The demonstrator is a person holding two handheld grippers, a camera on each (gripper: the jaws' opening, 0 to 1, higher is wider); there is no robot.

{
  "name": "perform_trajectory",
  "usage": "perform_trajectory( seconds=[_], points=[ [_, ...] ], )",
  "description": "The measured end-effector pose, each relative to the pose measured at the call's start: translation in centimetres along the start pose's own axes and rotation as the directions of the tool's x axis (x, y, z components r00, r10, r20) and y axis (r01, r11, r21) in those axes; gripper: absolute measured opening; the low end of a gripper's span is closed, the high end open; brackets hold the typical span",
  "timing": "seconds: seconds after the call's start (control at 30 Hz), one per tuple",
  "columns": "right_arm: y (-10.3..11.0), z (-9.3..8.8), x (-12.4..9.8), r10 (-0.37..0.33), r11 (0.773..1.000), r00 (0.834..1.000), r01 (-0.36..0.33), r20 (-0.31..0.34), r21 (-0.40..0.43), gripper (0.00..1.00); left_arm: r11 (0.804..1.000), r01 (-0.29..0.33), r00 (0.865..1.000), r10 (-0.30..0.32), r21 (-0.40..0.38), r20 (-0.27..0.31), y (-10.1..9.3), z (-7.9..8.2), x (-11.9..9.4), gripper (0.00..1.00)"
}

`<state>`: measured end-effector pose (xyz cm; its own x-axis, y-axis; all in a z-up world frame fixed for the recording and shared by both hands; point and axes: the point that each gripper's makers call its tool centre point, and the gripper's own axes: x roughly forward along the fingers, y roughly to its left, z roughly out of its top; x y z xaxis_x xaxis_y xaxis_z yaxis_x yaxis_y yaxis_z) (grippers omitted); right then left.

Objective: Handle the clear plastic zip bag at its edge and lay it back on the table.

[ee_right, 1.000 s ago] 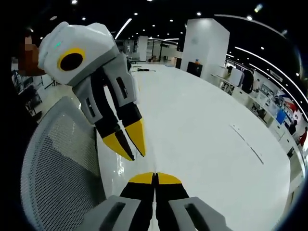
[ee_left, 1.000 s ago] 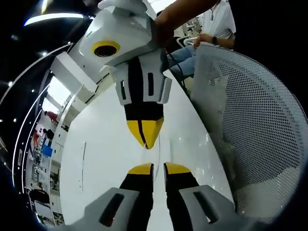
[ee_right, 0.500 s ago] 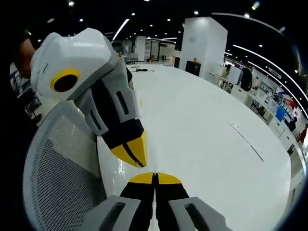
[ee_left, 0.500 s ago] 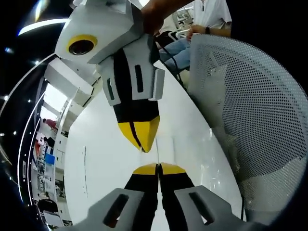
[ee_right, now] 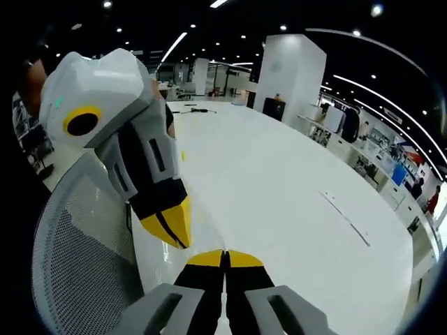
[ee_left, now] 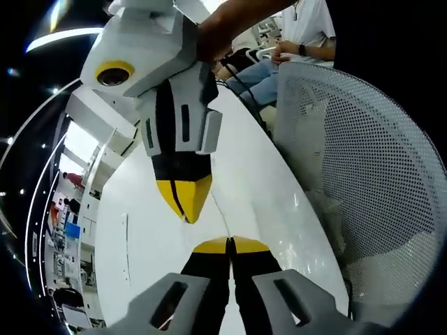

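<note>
Yellow tips pressed together at the bottom centre of the left gripper view: the left hand-held gripper (ee_left: 229,245) has its jaws closed, no gap between them; whether a film of plastic sits between them cannot be told. Just above and slightly left of it, the right hand-held gripper (ee_left: 183,202) points down into the frame, its yellow tips also together, and a person's hand (ee_left: 213,38) grips its white body at the top of the frame. The clear plastic zip bag (ee_left: 222,209) is barely readable: a faint pale line runs between the two pairs of tips over the white table (ee_left: 140,237), and I take that as the bag's edge, not with certainty. To the right, a white mesh chair back (ee_left: 370,181) fills the right side; beyond it, upper right, a seated person in a white top (ee_left: 307,28).

In the right gripper view, the right hand-held gripper (ee_right: 225,258) sits at the bottom centre, tips closed tight; the left hand-held gripper (ee_right: 171,227) hangs just above and left of it, tips shut. The glossy table (ee_right: 279,209) spreads across the middle and right; the mesh chair back (ee_right: 77,258) lies lower left. Far off, a white pillar (ee_right: 290,73) stands at upper centre.
</note>
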<state>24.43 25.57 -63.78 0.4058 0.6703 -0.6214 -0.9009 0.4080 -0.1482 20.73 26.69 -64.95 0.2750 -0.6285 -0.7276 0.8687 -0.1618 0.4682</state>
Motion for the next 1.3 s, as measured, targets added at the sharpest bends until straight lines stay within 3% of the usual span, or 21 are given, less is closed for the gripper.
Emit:
perform_trajectory(
  seconds=[0.47,0.9,1.0,1.07,1.3],
  points=[
    [-4.1,4.6,-2.0,-0.119,0.992,0.987,0.124,0.106,-0.039,0.0,0.998,-0.058,0.998,0.058,0.025,-0.004,3.1,0.8,-2.0,0.0],
    [-6.0,9.0,-4.4,-0.19,0.974,0.952,0.215,0.241,-0.078,0.0,0.982,-0.183,0.983,0.183,0.053,0.0,7.1,1.4,-4.4,0.0],
    [-5.6,8.3,-3.7,-0.165,0.98,0.961,0.185,0.223,-0.072,0.0,0.985,-0.171,0.985,0.171,0.019,-0.001,6.5,0.9,-4.0,0.0],
    [-4.7,6.9,-2.7,-0.131,0.988,0.976,0.144,0.175,-0.062,0.0,0.989,-0.149,0.989,0.149,-0.012,-0.002,5.5,0.4,-3.5,0.0],
    [-3.1,4.4,-1.3,-0.088,0.995,0.989,0.093,0.121,-0.037,0.0,0.986,-0.056,0.998,0.061,-0.156,0.026,2.6,-0.5,-2.1,0.0]
  ],
)
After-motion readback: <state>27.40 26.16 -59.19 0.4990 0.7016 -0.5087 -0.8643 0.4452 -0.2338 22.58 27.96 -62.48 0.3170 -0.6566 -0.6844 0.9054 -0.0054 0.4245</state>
